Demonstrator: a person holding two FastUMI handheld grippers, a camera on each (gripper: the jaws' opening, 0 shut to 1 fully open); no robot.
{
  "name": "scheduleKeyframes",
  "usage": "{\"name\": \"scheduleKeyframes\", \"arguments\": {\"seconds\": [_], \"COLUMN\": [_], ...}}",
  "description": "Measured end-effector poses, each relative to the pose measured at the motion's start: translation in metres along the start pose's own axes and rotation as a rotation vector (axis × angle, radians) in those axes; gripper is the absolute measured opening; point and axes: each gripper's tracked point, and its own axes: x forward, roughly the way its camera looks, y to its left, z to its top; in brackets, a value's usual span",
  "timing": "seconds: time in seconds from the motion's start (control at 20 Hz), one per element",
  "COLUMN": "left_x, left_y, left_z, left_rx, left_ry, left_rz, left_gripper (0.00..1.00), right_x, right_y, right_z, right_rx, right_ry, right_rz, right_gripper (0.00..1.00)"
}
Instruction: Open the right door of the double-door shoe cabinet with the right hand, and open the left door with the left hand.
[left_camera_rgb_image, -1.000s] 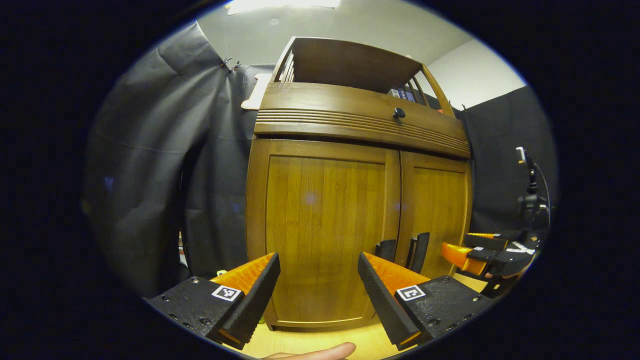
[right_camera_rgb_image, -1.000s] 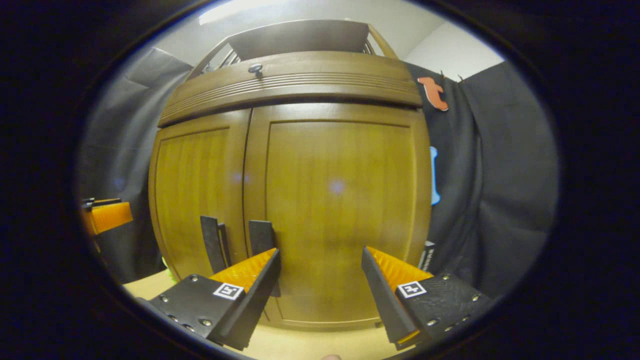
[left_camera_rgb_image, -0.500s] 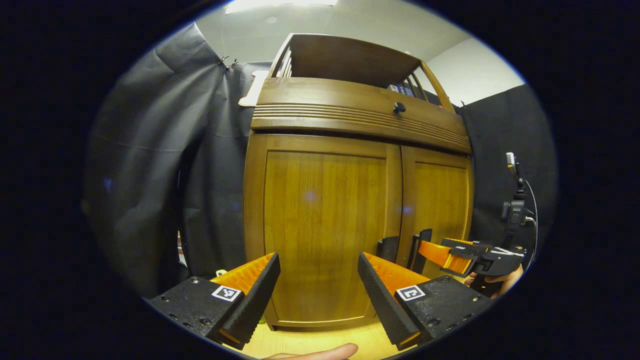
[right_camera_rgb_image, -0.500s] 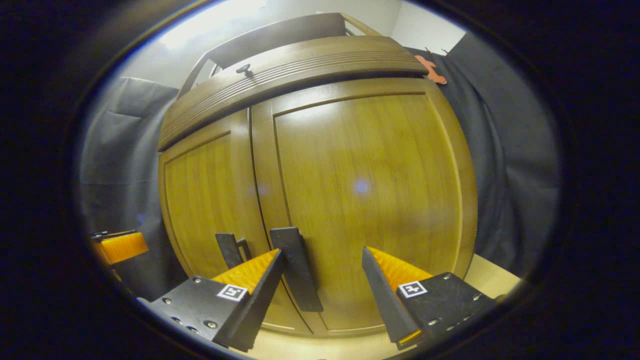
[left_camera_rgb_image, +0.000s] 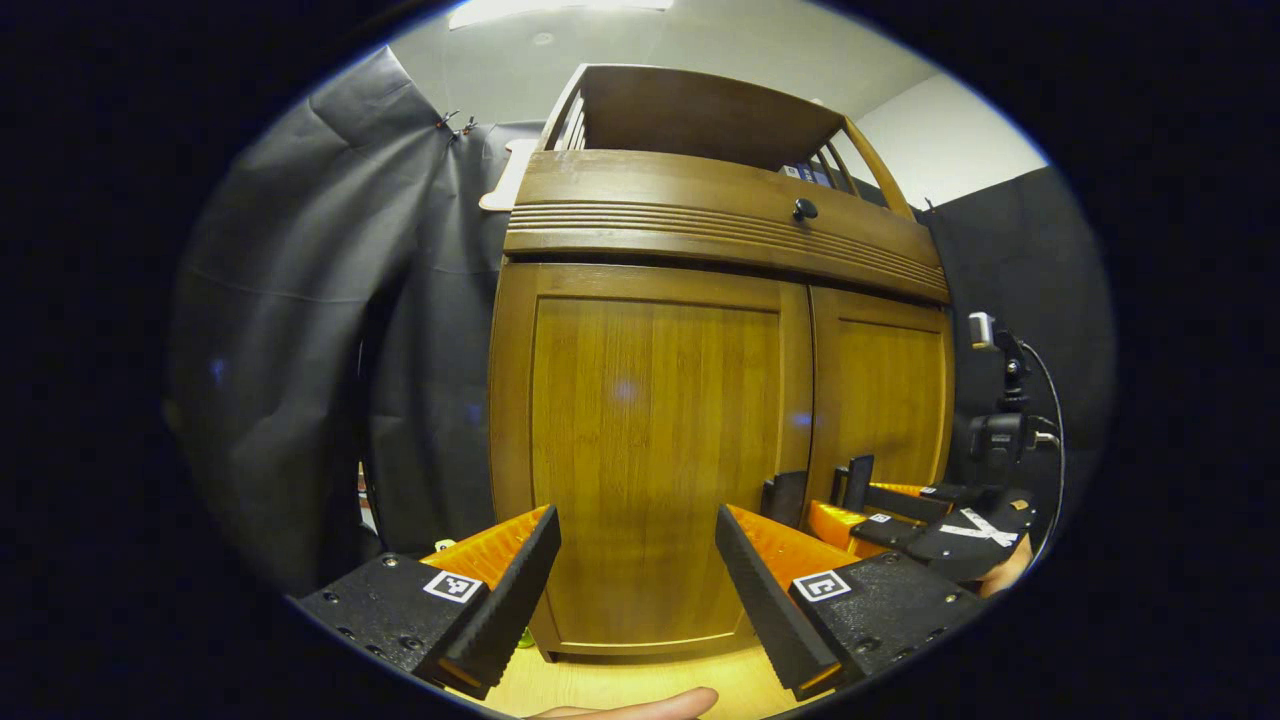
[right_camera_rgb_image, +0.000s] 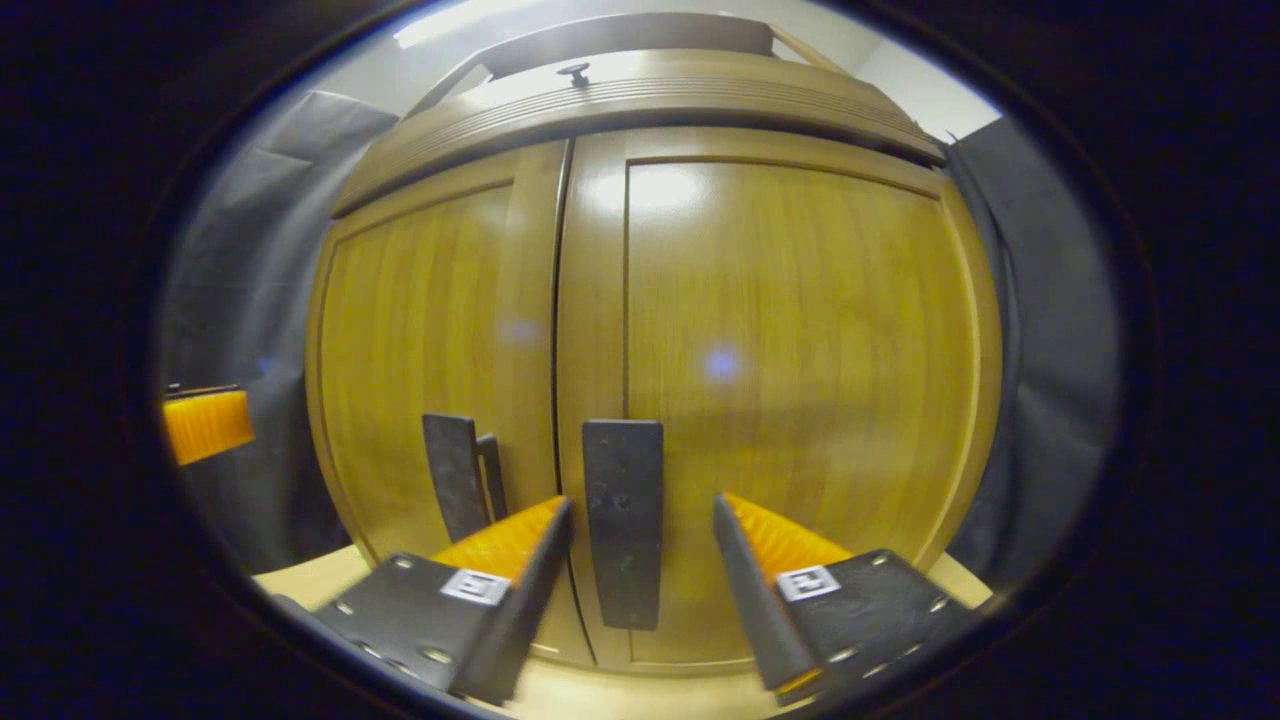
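The wooden shoe cabinet has both doors closed: left door (left_camera_rgb_image: 640, 450), right door (left_camera_rgb_image: 885, 400). Two dark upright handles sit by the centre seam. In the right gripper view, the right door's handle (right_camera_rgb_image: 623, 520) stands between the spread fingers of my right gripper (right_camera_rgb_image: 640, 505), which is open and not pressing on it. The left door's handle (right_camera_rgb_image: 455, 475) is just to its left. My left gripper (left_camera_rgb_image: 636, 515) is open in front of the left door, short of that door's handle (left_camera_rgb_image: 785, 497). The right gripper (left_camera_rgb_image: 900, 510) also shows at the right door's handle (left_camera_rgb_image: 857, 480).
Above the doors is a drawer with a dark knob (left_camera_rgb_image: 804, 209) and an open shelf. A camera on a stand (left_camera_rgb_image: 1000, 430) is right of the cabinet. Black cloth hangs on both sides. Light wood surface (left_camera_rgb_image: 640, 680) lies below, with a fingertip (left_camera_rgb_image: 640, 705) at the edge.
My right gripper has moved closer and to the left, so the right door's handle now lies between its fingers. The left gripper has barely moved. Both doors stay closed.
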Motion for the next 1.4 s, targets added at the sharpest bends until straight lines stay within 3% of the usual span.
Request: {"name": "scheduleKeyframes", "arguments": {"seconds": [0.2, 0.25, 0.5, 0.55, 0.7, 0.75, 0.9, 1.0, 1.05, 1.15, 1.25, 1.4], "left_x": [0.003, 0.003, 0.002, 0.001, -0.002, -0.001, -0.004, -0.006, -0.006, -0.007, -0.004, -0.002], "left_y": [0.003, 0.004, 0.002, 0.001, -0.001, -0.002, -0.006, -0.008, -0.009, -0.012, -0.014, -0.018], "left_z": [-0.004, -0.004, -0.002, -0.001, 0.001, 0.001, 0.001, 0.002, 0.004, 0.003, -0.001, -0.005], "left_rx": [0.004, 0.005, 0.005, 0.005, 0.012, 0.013, 0.018, 0.018, 0.019, 0.027, 0.038, 0.052], "left_ry": [0.012, 0.015, 0.007, 0.005, -0.001, 0.0, 0.0, -0.004, -0.008, -0.015, -0.004, 0.013], "left_rz": [0.019, 0.02, 0.019, 0.013, 0.011, 0.011, 0.001, -0.003, -0.004, -0.012, -0.016, -0.015], "left_gripper": [0.94, 0.94, 0.95, 0.95, 0.97, 0.94, 0.99, 0.95, 0.95, 0.95, 0.95, 0.95], "right_x": [-0.015, -0.012, -0.049, -0.057, -0.074, -0.072, -0.08, -0.089, -0.095, -0.109, -0.117, -0.127], "right_y": [-0.004, -0.004, -0.01, -0.012, -0.014, -0.013, -0.015, -0.018, -0.02, -0.027, -0.031, -0.038], "right_z": [0.017, 0.016, 0.021, 0.022, 0.021, 0.021, 0.027, 0.031, 0.03, 0.026, 0.029, 0.032], "right_rx": [0.092, 0.085, 0.074, 0.072, 0.058, 0.062, 0.064, 0.047, 0.042, 0.041, 0.034, 0.037], "right_ry": [-0.027, -0.018, -0.002, 0.0, 0.018, 0.027, 0.045, 0.048, 0.051, 0.056, 0.063, 0.075], "right_rz": [0.085, 0.099, 0.144, 0.156, 0.198, 0.21, 0.24, 0.253, 0.255, 0.256, 0.261, 0.263], "right_gripper": [0.33, 0.29, 0.29, 0.25, 0.33, 0.29, 0.29, 0.26, 0.33, 0.29, 0.33, 0.25]}}
